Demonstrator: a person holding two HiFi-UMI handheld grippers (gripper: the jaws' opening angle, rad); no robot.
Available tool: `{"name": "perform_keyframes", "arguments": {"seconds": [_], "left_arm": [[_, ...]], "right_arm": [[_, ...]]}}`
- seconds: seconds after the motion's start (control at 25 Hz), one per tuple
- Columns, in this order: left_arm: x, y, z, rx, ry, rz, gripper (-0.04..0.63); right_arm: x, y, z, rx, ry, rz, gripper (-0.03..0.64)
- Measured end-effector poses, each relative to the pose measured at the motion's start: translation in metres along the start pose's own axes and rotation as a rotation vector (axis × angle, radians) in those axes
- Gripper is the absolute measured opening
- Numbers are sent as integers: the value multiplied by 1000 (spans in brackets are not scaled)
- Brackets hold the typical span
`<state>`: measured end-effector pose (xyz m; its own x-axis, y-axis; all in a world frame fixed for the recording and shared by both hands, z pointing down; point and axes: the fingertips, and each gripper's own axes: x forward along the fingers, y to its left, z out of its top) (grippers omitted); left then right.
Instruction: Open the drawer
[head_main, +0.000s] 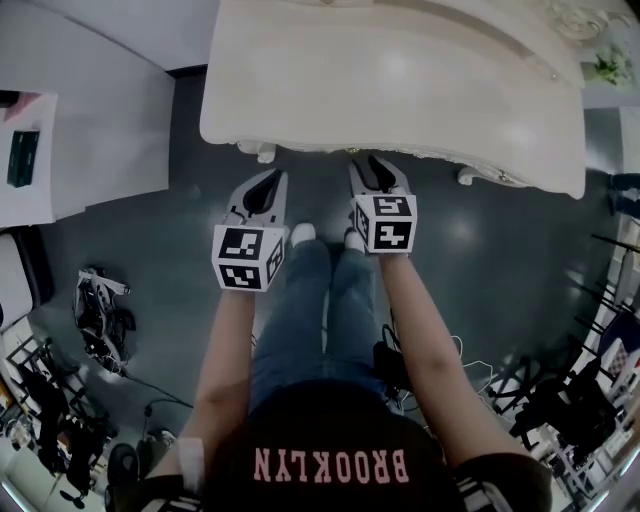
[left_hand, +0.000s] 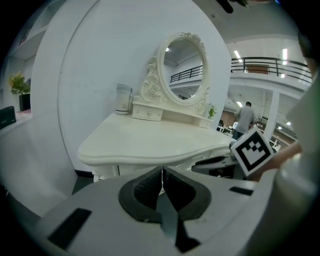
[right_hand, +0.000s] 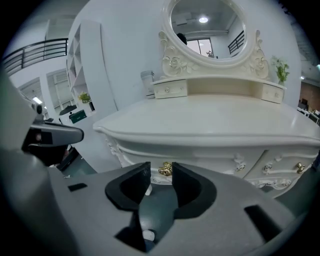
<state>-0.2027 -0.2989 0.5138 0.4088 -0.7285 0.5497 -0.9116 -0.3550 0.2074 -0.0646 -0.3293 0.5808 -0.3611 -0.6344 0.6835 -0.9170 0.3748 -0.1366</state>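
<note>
A cream dressing table (head_main: 400, 90) fills the top of the head view. Its drawer front (right_hand: 210, 156) lies under the tabletop edge and carries a small gold handle (right_hand: 165, 169). My right gripper (right_hand: 161, 172) is open, and the gold handle shows in the gap just beyond its fingertips, apart from the pads. In the head view the right gripper (head_main: 378, 168) points at the table's front edge. My left gripper (left_hand: 161, 176) is shut with nothing in it, and the left gripper (head_main: 266, 185) hangs beside the right one, a little lower and further from the table.
An oval mirror (right_hand: 207, 27) with small drawers (right_hand: 170, 89) and a white canister (left_hand: 123, 99) stand at the table's back. A second gold handle (right_hand: 300, 167) is at the right. A white desk (head_main: 60, 130) stands left. Cables (head_main: 100, 310) lie on the floor.
</note>
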Motion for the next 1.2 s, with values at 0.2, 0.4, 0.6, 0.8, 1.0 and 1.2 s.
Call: {"name": "perform_keyframes", "arguments": {"seconds": [0.2,0.4,0.6,0.8,1.0,1.2], "left_arm": [[11,10,-8,-17,4,-22,6],[20,18,-18,-37,2,-38,6],[28,22,-26,-40,8,-64,6],[27,30,-31,-37,16,-76,6],[30,35,-34,-34,20,-73,6],[32,38,-36,-31,24,-64,6]], "right_arm": [[25,0,-9,-6,42,-19,120],[42,-2,-17,-8,72,-73,116],[45,-7,-19,-9,50,-126,97],[45,-4,-18,-5,48,-161,115],[51,-7,-21,-6,67,-206,176],[64,-11,-25,36,87,-204,157]]}}
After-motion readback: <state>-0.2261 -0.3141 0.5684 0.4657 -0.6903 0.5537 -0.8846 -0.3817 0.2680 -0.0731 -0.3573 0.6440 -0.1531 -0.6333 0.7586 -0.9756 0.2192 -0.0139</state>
